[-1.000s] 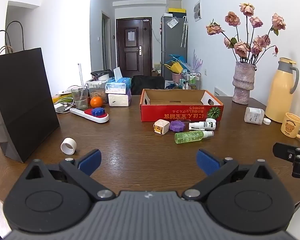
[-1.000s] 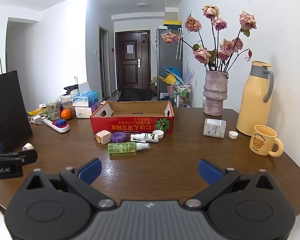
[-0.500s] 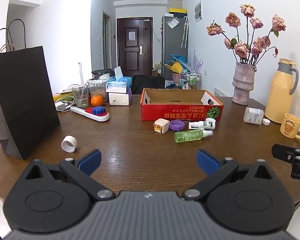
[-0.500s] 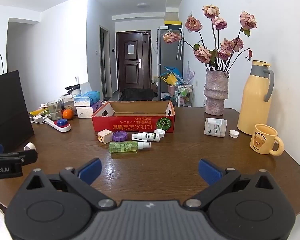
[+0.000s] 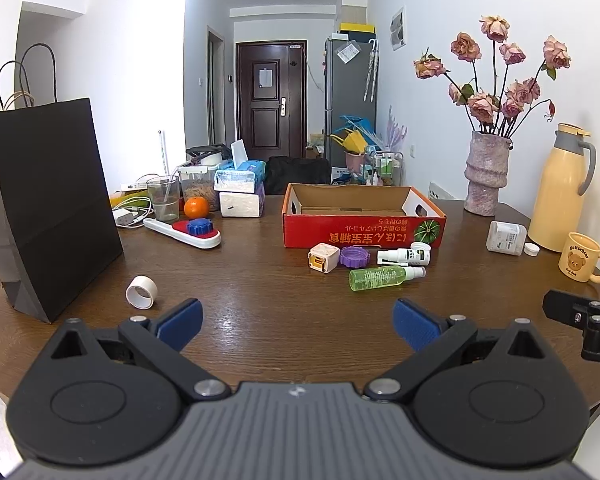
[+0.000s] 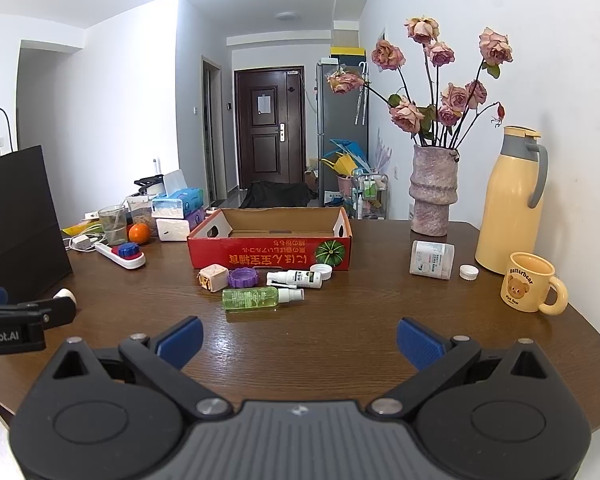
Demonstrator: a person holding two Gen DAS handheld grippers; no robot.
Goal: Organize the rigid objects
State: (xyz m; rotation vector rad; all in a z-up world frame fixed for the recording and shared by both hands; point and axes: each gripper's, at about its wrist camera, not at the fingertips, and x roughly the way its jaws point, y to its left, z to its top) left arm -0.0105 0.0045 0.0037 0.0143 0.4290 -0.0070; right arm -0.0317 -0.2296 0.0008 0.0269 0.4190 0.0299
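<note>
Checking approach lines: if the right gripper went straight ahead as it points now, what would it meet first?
Probably the green spray bottle, lying slightly left of the right gripper line; the red box sits behind it. Depth is uncertain.

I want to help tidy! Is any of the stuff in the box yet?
Nothing looks done: the red box looks empty. Nothing is in hand; the left gripper and right gripper are both open. Still left on the table: green bottle, white bottle, purple lid, cube.
</note>
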